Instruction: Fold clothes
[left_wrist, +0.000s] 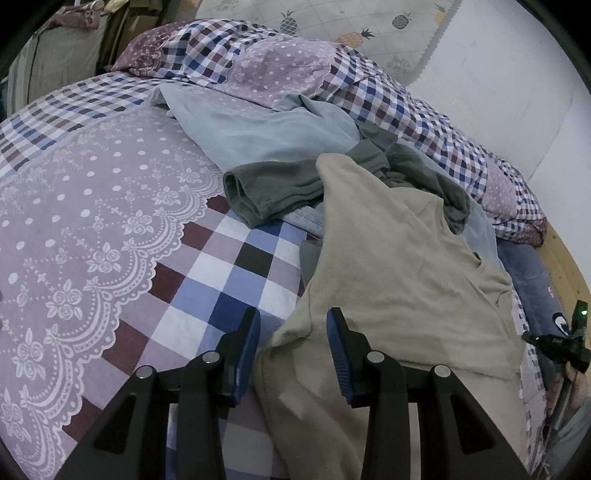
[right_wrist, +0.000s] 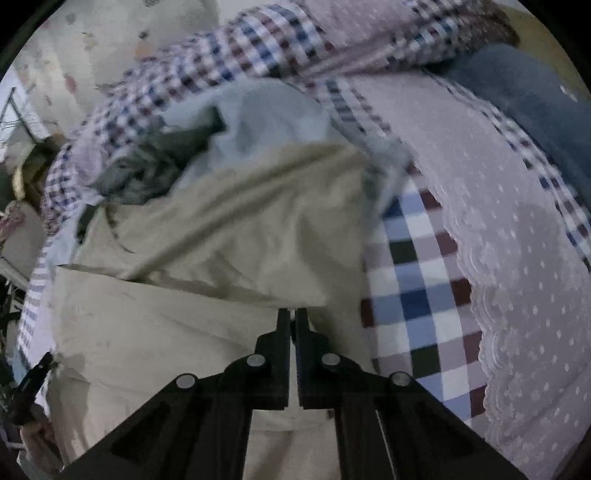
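A beige T-shirt (left_wrist: 399, 266) lies spread over a pile of clothes on the bed. My left gripper (left_wrist: 293, 319) stands open at its near left edge, with a corner of the beige cloth between the blue pads (left_wrist: 336, 347). In the right wrist view the beige T-shirt (right_wrist: 229, 221) is creased and partly folded over, and my right gripper (right_wrist: 293, 314) is shut on its folded edge. A dark grey-green shirt (left_wrist: 269, 188) and a light blue garment (left_wrist: 258, 129) lie beyond the beige one. The right gripper shows at the far right edge (left_wrist: 570, 343).
The bed has a lilac dotted cover with lace print and checks (left_wrist: 103, 206). A checked quilt (left_wrist: 369, 85) is bunched along the white wall (left_wrist: 517, 74). A blue pillow (right_wrist: 524, 96) lies at the bed's end. The bed's left part is open sheet.
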